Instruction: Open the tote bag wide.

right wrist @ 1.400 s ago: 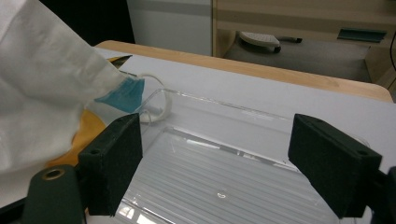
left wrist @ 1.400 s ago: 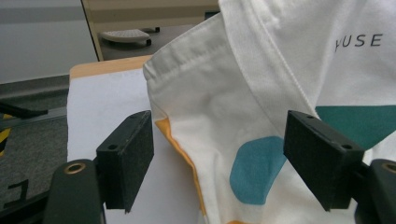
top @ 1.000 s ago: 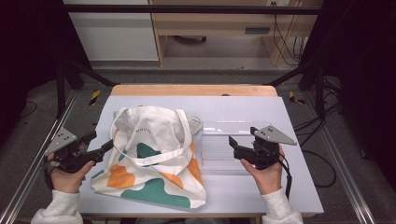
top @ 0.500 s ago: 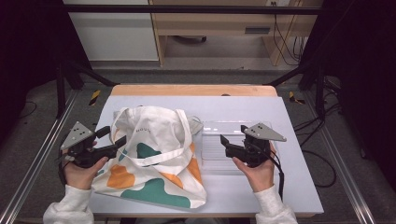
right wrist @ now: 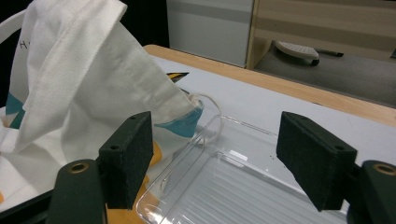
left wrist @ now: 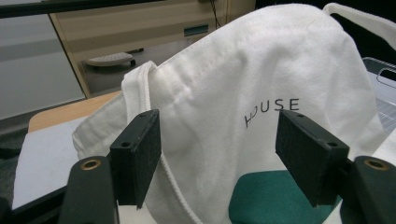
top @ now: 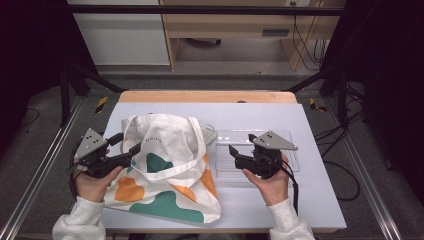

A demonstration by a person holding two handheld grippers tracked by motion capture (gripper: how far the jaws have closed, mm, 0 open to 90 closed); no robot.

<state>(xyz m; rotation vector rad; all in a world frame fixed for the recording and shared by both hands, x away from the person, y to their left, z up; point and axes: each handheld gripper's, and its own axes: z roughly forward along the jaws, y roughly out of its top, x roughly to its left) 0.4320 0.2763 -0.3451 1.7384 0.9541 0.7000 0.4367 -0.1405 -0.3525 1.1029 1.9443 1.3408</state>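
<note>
- The left gripper [top: 131, 148] is at 9 o'clock on the table [top: 320, 200], at the left edge of the bag [top: 165, 170]. Its jaws are wide apart and have just been closing a little; they press on nothing, and the bag's cloth is just ahead of them.
- The right gripper [top: 234, 152] is at 3 o'clock from the bag, above the tray [top: 295, 165]. Its jaws also stand apart, have just been closing a little, and hold nothing.
- The bag lies at the centre-left of the table, white with green and orange shapes, its handles [top: 200, 142] on top.
- The clear tray is just beside the bag, on its right side.
- At 12 o'clock, beyond the table, stands a cabinet [top: 125, 35].
</note>
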